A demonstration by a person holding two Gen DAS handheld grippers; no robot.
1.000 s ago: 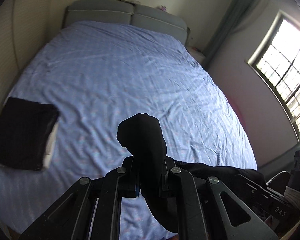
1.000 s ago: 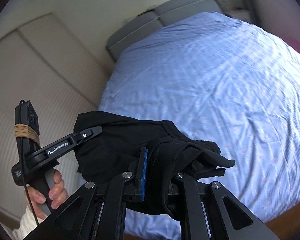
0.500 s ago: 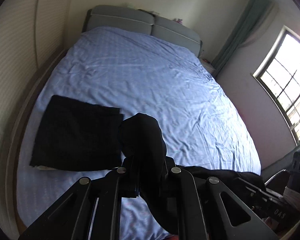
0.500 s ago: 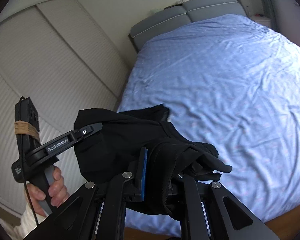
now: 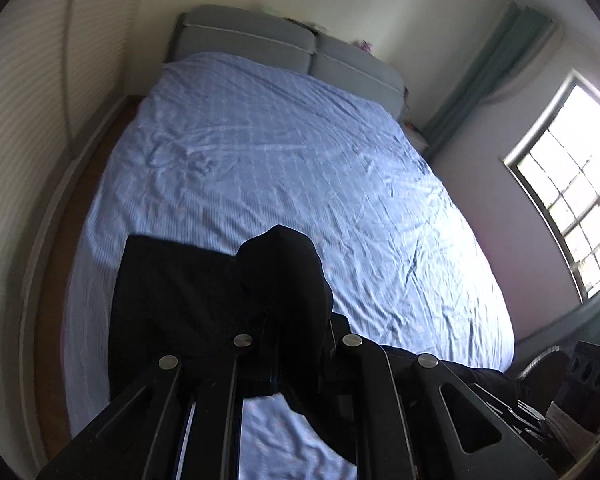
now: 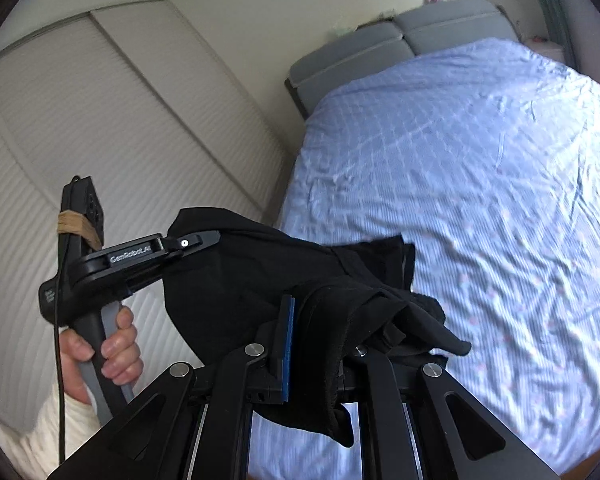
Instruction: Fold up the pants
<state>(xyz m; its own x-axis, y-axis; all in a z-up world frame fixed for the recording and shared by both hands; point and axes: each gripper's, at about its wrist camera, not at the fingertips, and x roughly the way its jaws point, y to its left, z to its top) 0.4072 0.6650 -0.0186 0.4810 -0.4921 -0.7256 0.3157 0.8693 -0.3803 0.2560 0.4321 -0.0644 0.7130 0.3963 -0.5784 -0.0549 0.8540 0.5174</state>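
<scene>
Left wrist view: my left gripper (image 5: 290, 344) clamped on bunched black fabric pants (image 5: 284, 276), held above near left corner of blue checked bed (image 5: 300, 152). Right gripper (image 6: 320, 344) likewise pinches same pants (image 6: 260, 280). Cloth spans between both, long axis across bed's near edge. Lower together.
</scene>
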